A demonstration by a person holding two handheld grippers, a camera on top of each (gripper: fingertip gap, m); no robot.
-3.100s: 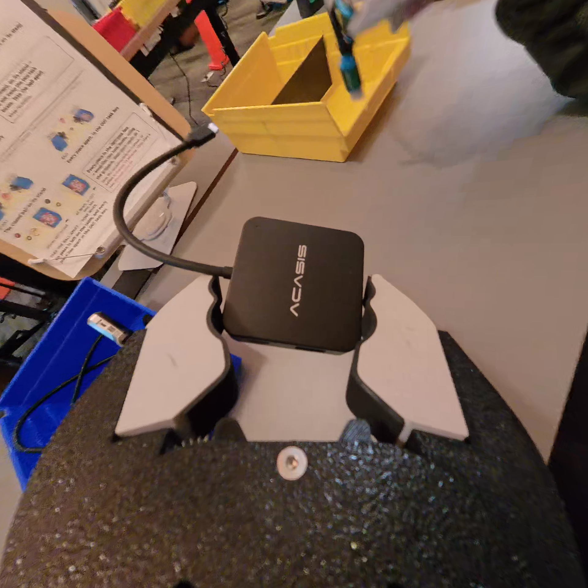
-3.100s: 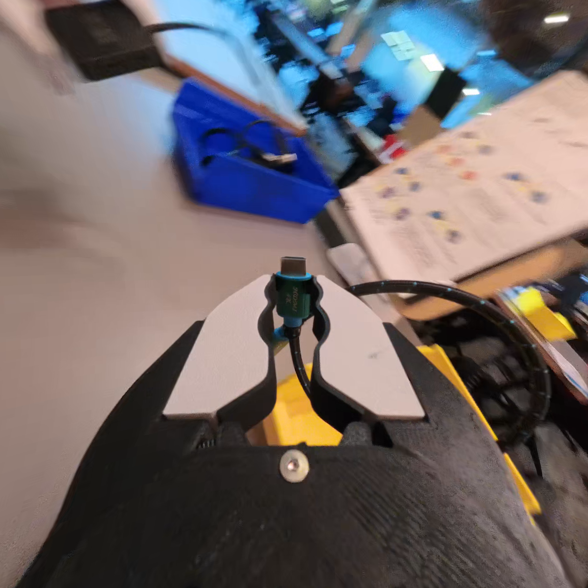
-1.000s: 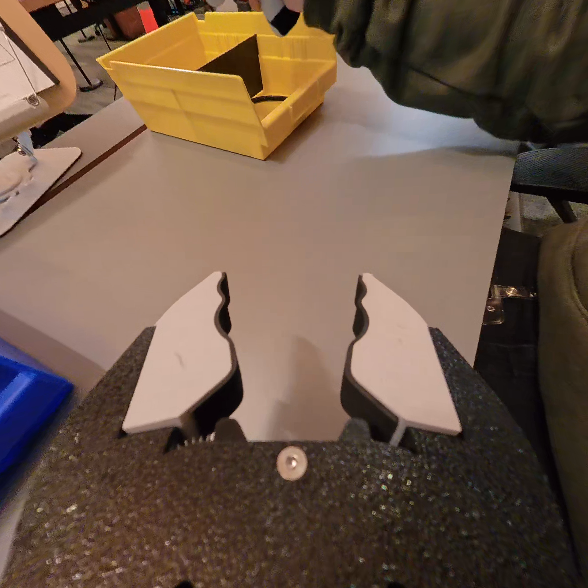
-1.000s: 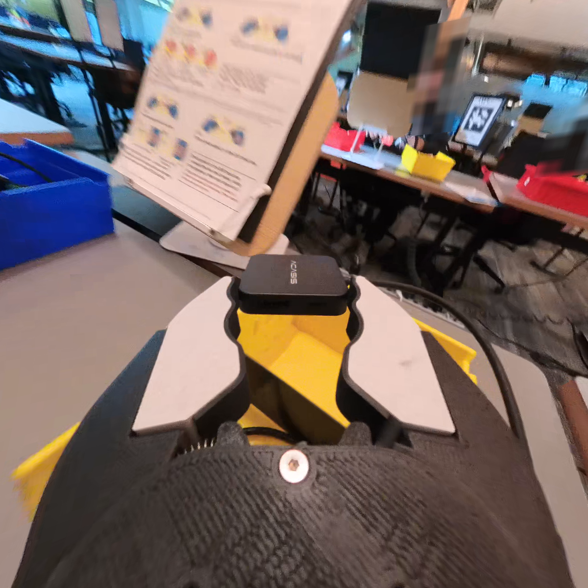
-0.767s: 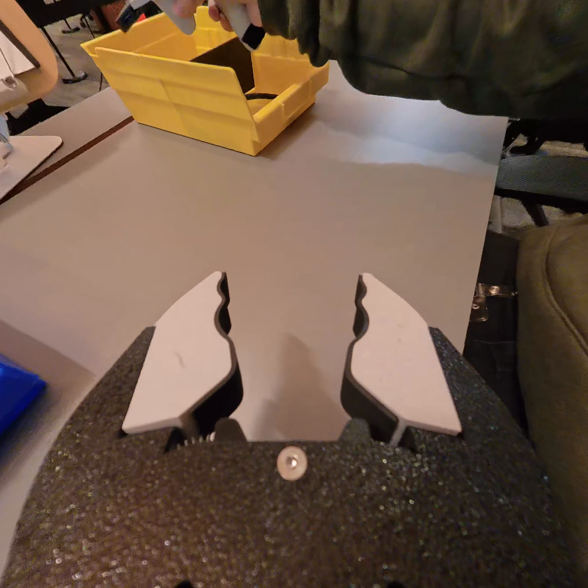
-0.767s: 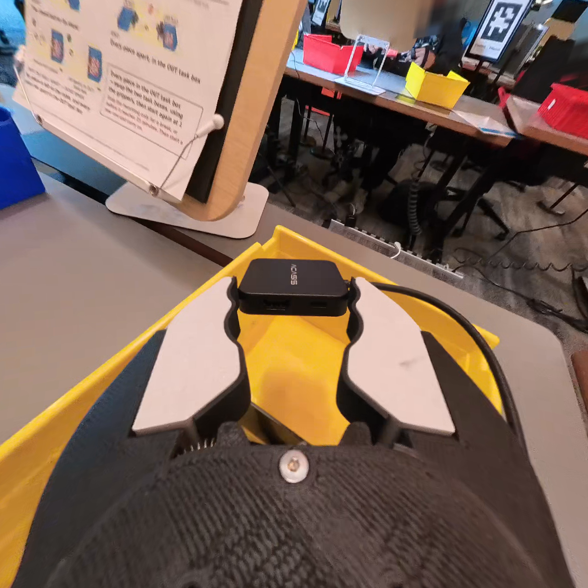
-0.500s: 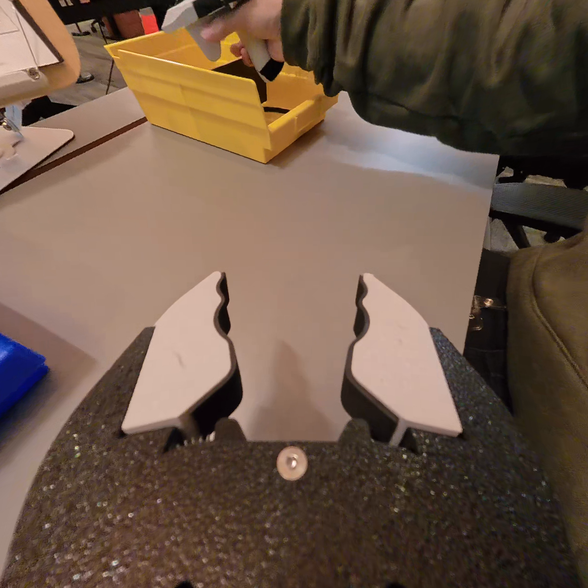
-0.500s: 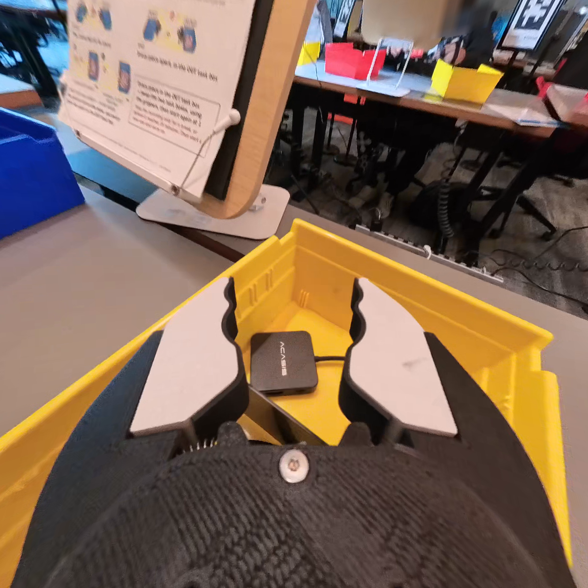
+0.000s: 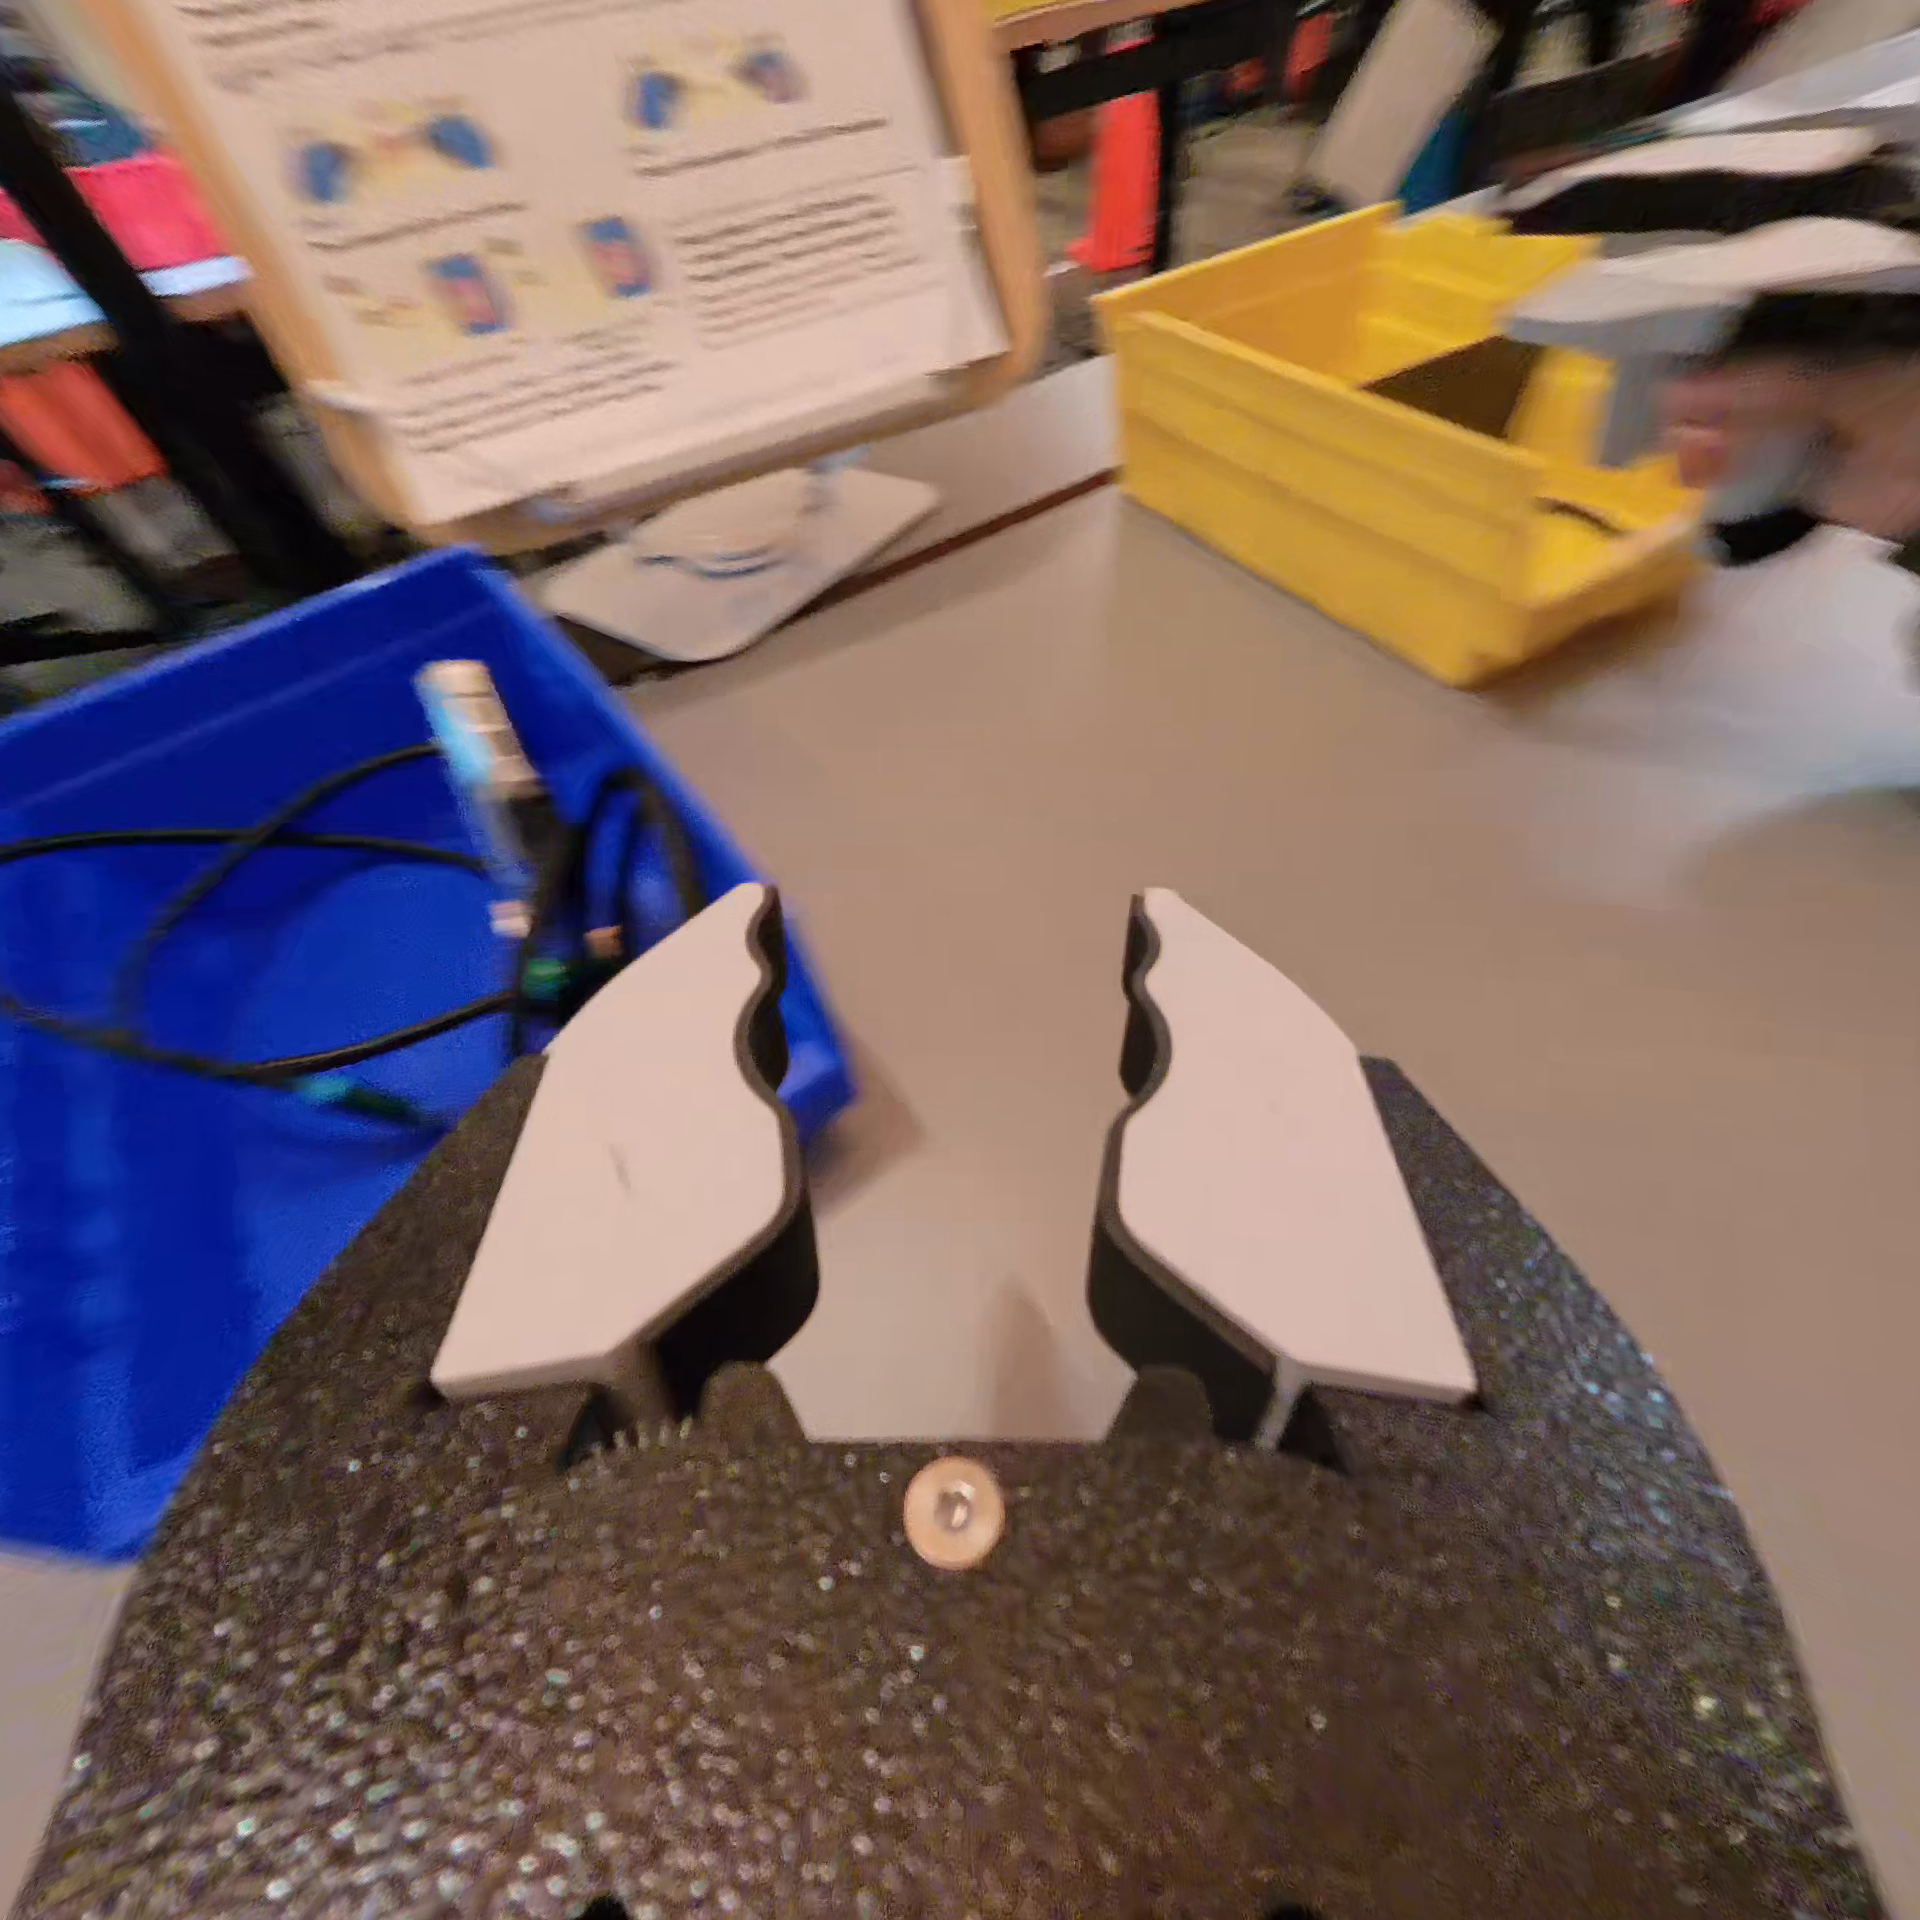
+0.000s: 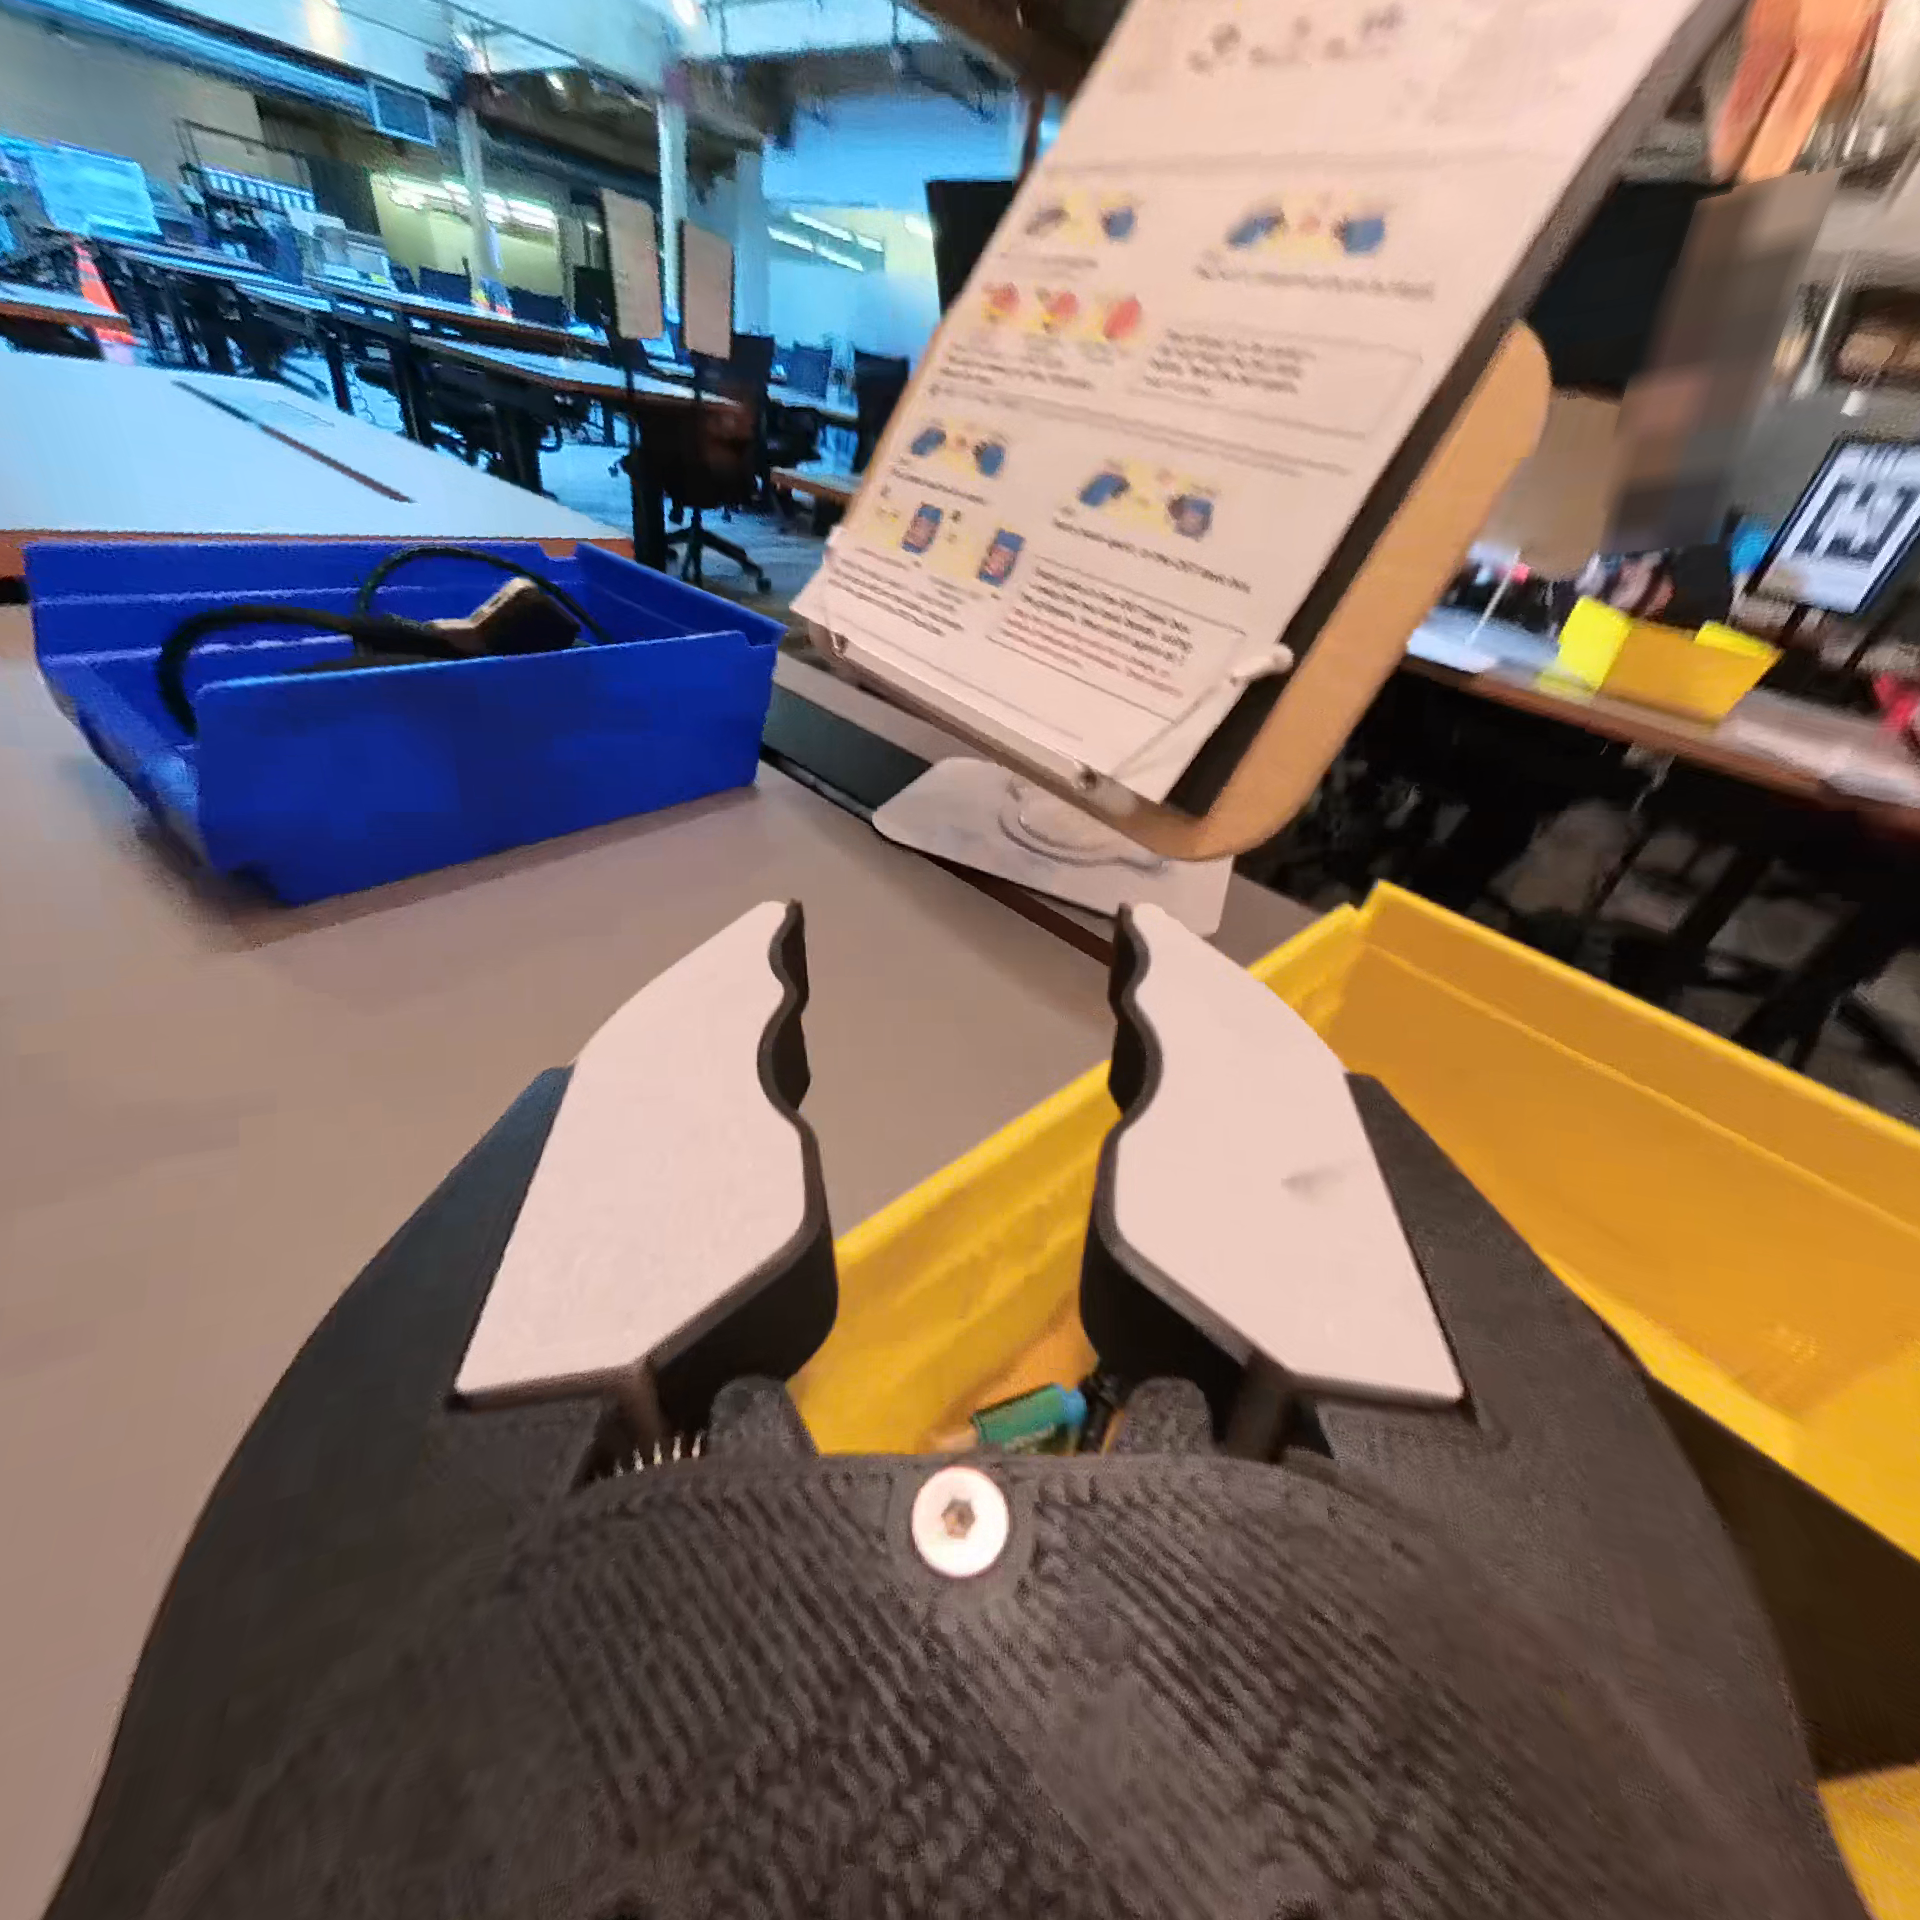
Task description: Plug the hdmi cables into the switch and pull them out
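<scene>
My left gripper (image 9: 951, 904) is open and empty, low over the grey table (image 9: 1143, 831), just right of a blue bin (image 9: 260, 665). The bin holds black cables (image 9: 312, 1060) and a silvery plug (image 9: 473, 717). My right gripper (image 10: 956, 920) is open and empty, above the left rim of a yellow bin (image 10: 1558, 1039). A green cable plug (image 10: 1023, 1418) shows in that bin behind my fingers. The black switch does not show in either view. In the left wrist view the right gripper (image 9: 1538, 260) is a blur over the yellow bin (image 9: 1351, 499).
An instruction board on a stand (image 9: 623, 260) rises at the table's far edge between the bins; it also shows in the right wrist view (image 10: 1195, 416). The blue bin (image 10: 468, 758) with a black cable (image 10: 416, 623) sits far left there. Other desks stand behind.
My right gripper let the switch go into the yellow bin, then lifted and turned left. My left gripper, open throughout, has swung left to the blue bin.
</scene>
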